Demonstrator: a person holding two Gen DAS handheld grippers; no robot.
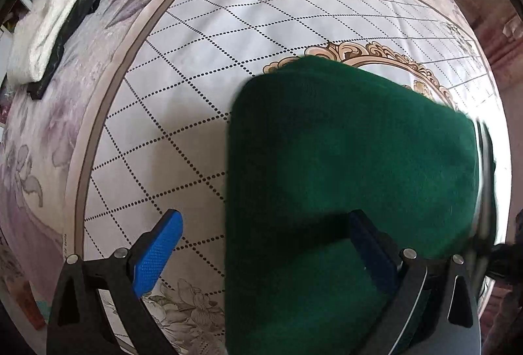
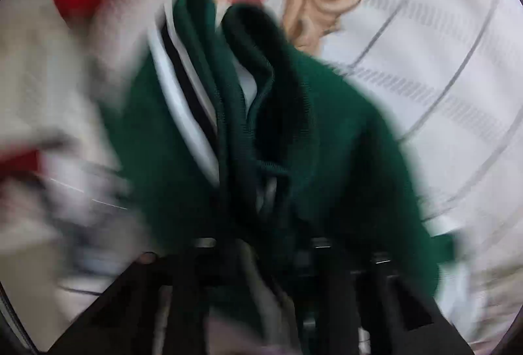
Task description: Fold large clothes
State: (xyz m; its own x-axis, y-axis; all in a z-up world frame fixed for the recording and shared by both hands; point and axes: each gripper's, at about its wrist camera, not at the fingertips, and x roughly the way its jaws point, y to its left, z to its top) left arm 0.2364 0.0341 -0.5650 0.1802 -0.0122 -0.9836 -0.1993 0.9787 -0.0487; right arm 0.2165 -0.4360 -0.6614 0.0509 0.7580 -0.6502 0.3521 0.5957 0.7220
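Now folded green garment (image 1: 353,165) lengthwise away on bedsheet (image 1: 202,38), left gripper (image 1: 264,244) spread wide, right gripper (image 2: 261,224) state unclear.

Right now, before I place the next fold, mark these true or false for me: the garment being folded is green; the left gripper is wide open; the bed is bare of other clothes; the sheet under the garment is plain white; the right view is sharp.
1. The garment is green. True: the green garment lies on the bed sheet.
2. The left gripper is wide open. True: the left gripper has its blue pads far apart, one over the sheet, one over the garment.
3. No other clothes on the bed. False: a white and black folded stack sits near the edge.
4. The sheet is plain white. False: it has dotted diamonds and a gold ornament.
5. The right view is sharp. False: it is motion-blurred.
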